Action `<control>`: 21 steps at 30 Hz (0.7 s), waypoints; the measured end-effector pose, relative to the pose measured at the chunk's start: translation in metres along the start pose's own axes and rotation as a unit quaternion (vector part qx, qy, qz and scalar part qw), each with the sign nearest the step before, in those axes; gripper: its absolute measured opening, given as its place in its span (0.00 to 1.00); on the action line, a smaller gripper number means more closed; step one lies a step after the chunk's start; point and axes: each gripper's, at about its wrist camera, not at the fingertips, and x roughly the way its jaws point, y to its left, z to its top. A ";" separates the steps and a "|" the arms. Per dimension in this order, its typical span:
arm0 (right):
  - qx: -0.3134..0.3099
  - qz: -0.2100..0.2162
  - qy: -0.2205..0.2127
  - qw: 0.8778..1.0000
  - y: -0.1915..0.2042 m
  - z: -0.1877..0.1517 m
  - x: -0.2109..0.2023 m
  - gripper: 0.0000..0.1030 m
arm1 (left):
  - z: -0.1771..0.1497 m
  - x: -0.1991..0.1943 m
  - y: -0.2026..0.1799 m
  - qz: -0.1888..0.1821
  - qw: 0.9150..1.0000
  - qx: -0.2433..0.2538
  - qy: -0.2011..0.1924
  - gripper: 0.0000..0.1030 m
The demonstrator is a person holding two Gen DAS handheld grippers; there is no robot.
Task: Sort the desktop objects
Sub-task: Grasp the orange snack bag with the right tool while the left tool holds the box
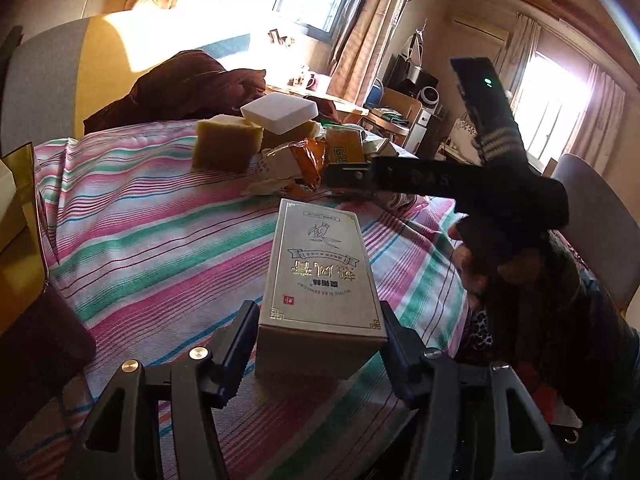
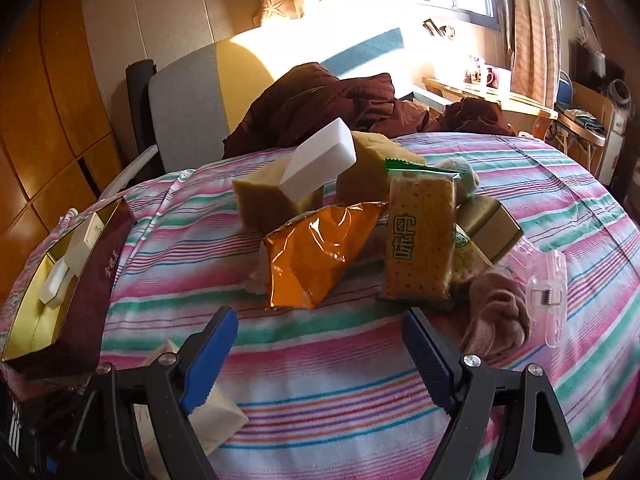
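In the left wrist view my left gripper [image 1: 320, 332] is shut on a grey printed box [image 1: 322, 264], one finger against each long side, over the striped tablecloth [image 1: 152, 232]. Beyond it my right gripper [image 1: 346, 176] reaches in from the right toward the pile. In the right wrist view the right gripper [image 2: 320, 344] is open with nothing between its fingers, just short of an orange snack bag [image 2: 316, 252] and a cracker packet [image 2: 420, 240]. A white block [image 2: 320, 164] rests tilted on yellow sponges [image 2: 260, 200].
A maroon box with a gold lining [image 2: 96, 272] stands at the table's left edge and holds white items. A pink clip [image 2: 548, 288], a pink cloth [image 2: 500, 312] and a gold box [image 2: 496, 224] lie right of the pile. A grey chair [image 2: 184, 100] with a brown coat stands behind.
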 end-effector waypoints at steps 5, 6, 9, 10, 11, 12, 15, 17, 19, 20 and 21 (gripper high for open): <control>0.055 0.016 0.034 0.998 -0.006 0.021 0.037 0.84 | -0.005 -0.009 0.002 0.006 1.000 -0.003 -0.015 0.55; 0.073 0.020 0.036 0.997 -0.009 0.024 0.041 0.84 | -0.005 -0.011 0.004 0.006 1.000 -0.008 -0.017 0.54; 0.127 0.038 0.042 0.990 -0.021 0.030 0.054 0.85 | -0.008 -0.016 0.010 0.000 1.000 -0.020 -0.020 0.54; 0.137 0.041 0.042 0.989 -0.023 0.032 0.058 0.85 | -0.009 -0.016 0.011 -0.001 1.000 -0.022 -0.021 0.55; 0.141 0.043 0.042 0.988 -0.023 0.034 0.061 0.85 | -0.009 -0.017 0.011 -0.003 0.999 -0.024 -0.022 0.55; 0.143 0.046 0.044 0.988 -0.022 0.035 0.064 0.85 | -0.009 -0.017 0.012 -0.004 0.999 -0.026 -0.023 0.55; 0.140 0.049 0.047 0.988 -0.019 0.036 0.072 0.76 | -0.010 -0.017 0.014 -0.009 0.999 -0.031 -0.024 0.56; 0.129 0.051 0.042 0.989 -0.016 0.035 0.073 0.65 | -0.010 -0.017 0.015 -0.006 0.999 -0.036 -0.022 0.57; 0.110 0.048 0.037 0.992 -0.010 0.033 0.070 0.62 | -0.010 -0.016 0.016 -0.001 0.999 -0.040 -0.019 0.62; 0.100 0.045 0.035 0.993 -0.007 0.032 0.068 0.62 | -0.010 -0.016 0.017 0.001 0.999 -0.042 -0.018 0.64; 0.090 0.043 0.032 0.994 -0.004 0.030 0.065 0.61 | -0.010 -0.016 0.017 0.002 0.999 -0.042 -0.018 0.65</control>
